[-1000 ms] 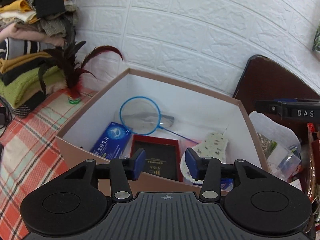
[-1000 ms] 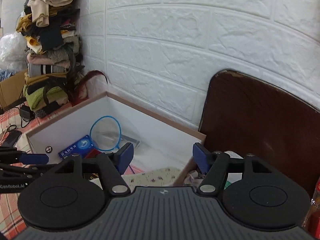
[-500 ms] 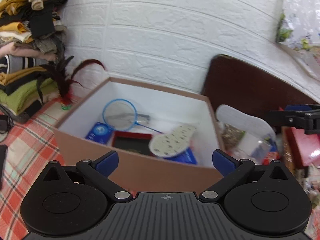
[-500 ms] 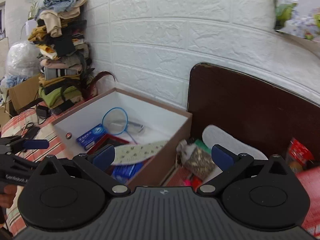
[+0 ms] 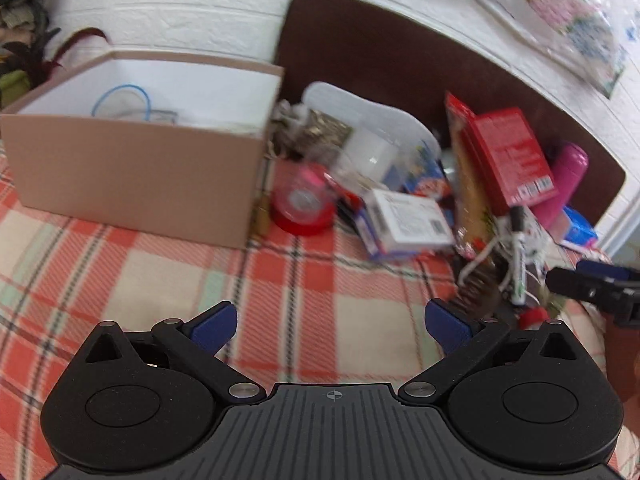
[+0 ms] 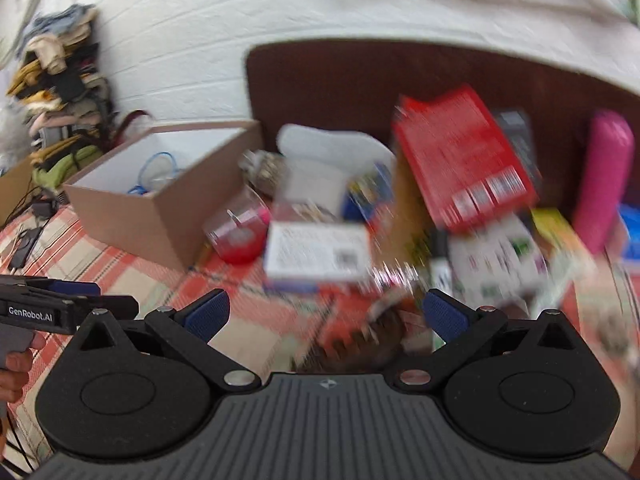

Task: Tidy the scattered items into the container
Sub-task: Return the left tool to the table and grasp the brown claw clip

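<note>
The brown cardboard box (image 5: 132,176) with white inner walls stands at the left on the plaid cloth, with a blue-rimmed net (image 5: 120,100) inside. To its right lies a pile of items: a red cup (image 5: 304,204), a white carton (image 5: 408,220), a red carton (image 5: 508,152), a pink bottle (image 5: 564,184), a marker (image 5: 518,256). My left gripper (image 5: 330,326) hangs open and empty over bare cloth in front of the pile. My right gripper (image 6: 325,314) is open too, above a blurred brown item (image 6: 372,340), near the white carton (image 6: 316,252) and the box (image 6: 160,216).
A dark brown headboard (image 5: 400,48) and a white brick wall close off the back. A stack of folded clothes (image 6: 60,92) stands at the far left, beside cables (image 6: 24,240) on the cloth. A hand (image 6: 16,364) holds the other tool at the left edge.
Both pairs of jaws have spread wide. Both views have swung right, from above the box to the pile beside it. A dotted insole stayed behind in the box.
</note>
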Demonstrator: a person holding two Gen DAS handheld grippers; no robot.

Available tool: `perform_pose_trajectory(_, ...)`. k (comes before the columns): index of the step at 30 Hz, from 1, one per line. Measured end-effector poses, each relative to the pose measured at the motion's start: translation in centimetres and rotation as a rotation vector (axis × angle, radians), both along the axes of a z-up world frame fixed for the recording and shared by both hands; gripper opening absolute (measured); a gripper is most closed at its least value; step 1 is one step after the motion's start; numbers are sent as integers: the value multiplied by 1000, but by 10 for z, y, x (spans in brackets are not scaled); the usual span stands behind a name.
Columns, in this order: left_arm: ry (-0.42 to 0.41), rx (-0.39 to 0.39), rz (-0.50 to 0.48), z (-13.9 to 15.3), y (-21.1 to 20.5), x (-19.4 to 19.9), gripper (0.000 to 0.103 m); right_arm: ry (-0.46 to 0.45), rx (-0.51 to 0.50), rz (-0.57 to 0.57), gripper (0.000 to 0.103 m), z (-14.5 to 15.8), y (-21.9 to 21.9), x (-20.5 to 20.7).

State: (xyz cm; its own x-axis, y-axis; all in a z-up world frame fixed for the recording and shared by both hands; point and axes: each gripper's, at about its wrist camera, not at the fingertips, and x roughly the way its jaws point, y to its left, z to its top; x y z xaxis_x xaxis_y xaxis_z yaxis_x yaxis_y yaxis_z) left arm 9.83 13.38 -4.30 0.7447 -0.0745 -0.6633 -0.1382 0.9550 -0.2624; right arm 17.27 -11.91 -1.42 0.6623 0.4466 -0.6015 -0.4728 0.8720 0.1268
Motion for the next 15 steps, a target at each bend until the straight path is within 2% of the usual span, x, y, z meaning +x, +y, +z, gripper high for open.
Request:
perform_pose_trajectory(4, 10, 45, -69, -9, -29, 5, 103, 37, 24, -114, 102, -37, -33, -25)
perform_pose_trajectory(9, 22, 49, -146, -13, -57, 14, 99, 38, -72, -99, 102, -70, -34, -43)
perform_pose_trajectory(12, 37, 50, -221, -16, -74, 22, 91, 30, -68, -52, 99, -80, -29, -46)
perform_pose_trajectory(15, 51, 38, -296, -19, -88, 30, 80, 38, -69, -37, 87, -85, -26, -46)
